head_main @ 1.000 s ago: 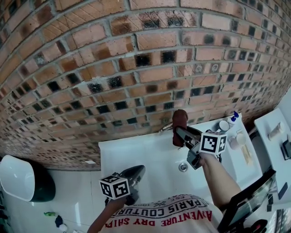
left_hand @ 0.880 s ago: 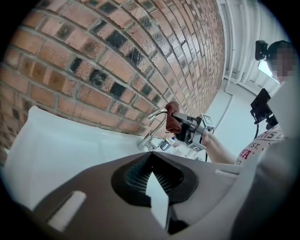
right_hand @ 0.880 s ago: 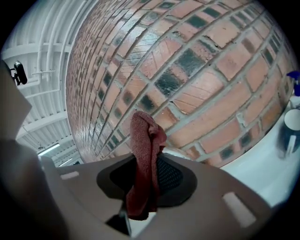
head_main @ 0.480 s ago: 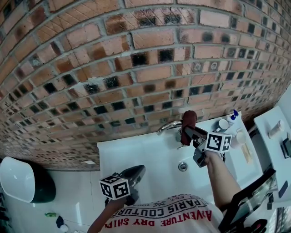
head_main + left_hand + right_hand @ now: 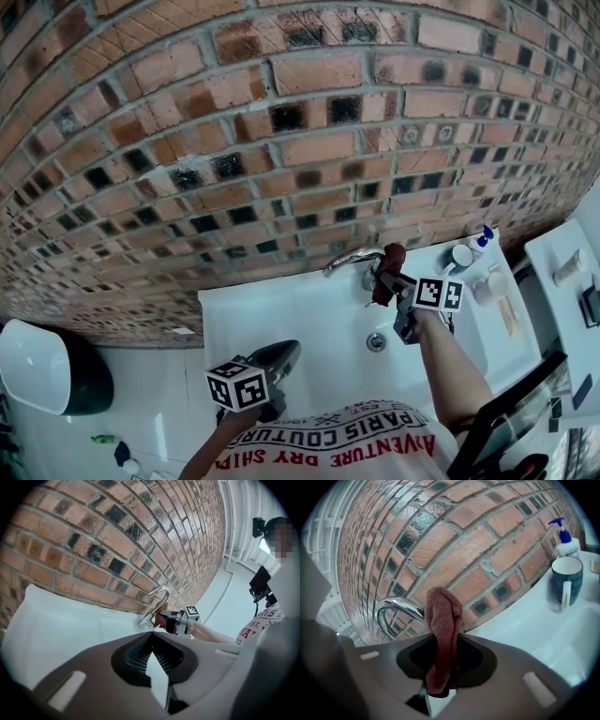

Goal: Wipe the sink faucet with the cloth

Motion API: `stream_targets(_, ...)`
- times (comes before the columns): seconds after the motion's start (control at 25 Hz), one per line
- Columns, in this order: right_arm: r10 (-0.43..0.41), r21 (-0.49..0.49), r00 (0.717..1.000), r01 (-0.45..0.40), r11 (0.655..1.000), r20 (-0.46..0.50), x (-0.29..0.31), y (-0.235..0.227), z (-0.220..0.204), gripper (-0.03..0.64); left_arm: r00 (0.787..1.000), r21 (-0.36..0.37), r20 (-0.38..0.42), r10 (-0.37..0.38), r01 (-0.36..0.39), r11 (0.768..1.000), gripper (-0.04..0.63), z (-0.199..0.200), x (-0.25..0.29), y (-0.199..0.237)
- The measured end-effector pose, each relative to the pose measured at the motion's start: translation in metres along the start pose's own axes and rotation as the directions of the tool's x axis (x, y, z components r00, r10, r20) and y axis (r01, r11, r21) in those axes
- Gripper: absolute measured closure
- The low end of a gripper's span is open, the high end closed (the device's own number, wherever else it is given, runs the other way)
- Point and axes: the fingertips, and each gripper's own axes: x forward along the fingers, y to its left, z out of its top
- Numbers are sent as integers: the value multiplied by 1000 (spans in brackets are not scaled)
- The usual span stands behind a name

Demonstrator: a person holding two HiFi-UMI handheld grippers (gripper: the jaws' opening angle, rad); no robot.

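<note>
A chrome curved faucet [image 5: 349, 259] stands at the back of the white sink [image 5: 281, 319], against the brick wall. My right gripper [image 5: 386, 277] is shut on a folded dark red cloth [image 5: 388, 266], which hangs right beside the faucet's base; whether they touch is unclear. In the right gripper view the cloth [image 5: 443, 634] stands up between the jaws, with the faucet [image 5: 396, 609] just left of it. My left gripper [image 5: 274, 360] hangs over the sink's front edge, shut on nothing. From the left gripper view [image 5: 151, 637] the faucet [image 5: 157, 603] and the cloth [image 5: 161, 619] show far ahead.
A blue mug [image 5: 566, 581] and a blue-capped pump bottle [image 5: 566, 543] stand on the sink ledge to the right. The drain [image 5: 376, 342] lies below the right gripper. A white counter [image 5: 562, 281] with small items is at far right, and a bin [image 5: 42, 375] at lower left.
My right gripper has carried the cloth rightward off the faucet's spout to its base, which uncovers the chrome arc. The left gripper has stayed still.
</note>
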Motion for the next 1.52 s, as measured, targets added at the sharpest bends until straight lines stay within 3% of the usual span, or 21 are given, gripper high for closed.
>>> stream_targets(0.36, -6, 17, 1000, 6, 1000, -12, -1, -3, -6, 522, 1000, -3, 1, -2, 2, 1000, 592, 0, 0, -3)
stream_targets(0.68, 192, -5, 981, -192, 981, 34, -39, 80, -22, 520, 1000, 12, 27, 5, -5, 1000, 592, 5, -7, -7)
stream_targets(0.88, 249, -68, 967, -252, 965, -55, -35, 108, -47, 520, 999, 20, 34, -5, 5, 1000, 592, 6, -9, -11)
stream_targets(1.0, 267, -48, 958, -273, 961, -106, -24, 109, -60, 520, 999, 22, 39, -9, 8, 1000, 592, 6, -10, -12)
stream_targets(1.24, 293, 57, 949, -288, 956, -120, 0, 103, -54, 520, 999, 19, 41, 1, -1, 1000, 592, 7, -12, -10)
stream_targets(1.36, 268, 51, 956, -264, 963, -115, 12, 95, -42, 520, 999, 15, 39, 3, -4, 1000, 592, 7, -11, -7)
stream_targets(1.52, 210, 144, 976, -199, 969, -65, 21, 69, -32, 520, 999, 7, 35, 5, -5, 1000, 592, 6, -9, -4)
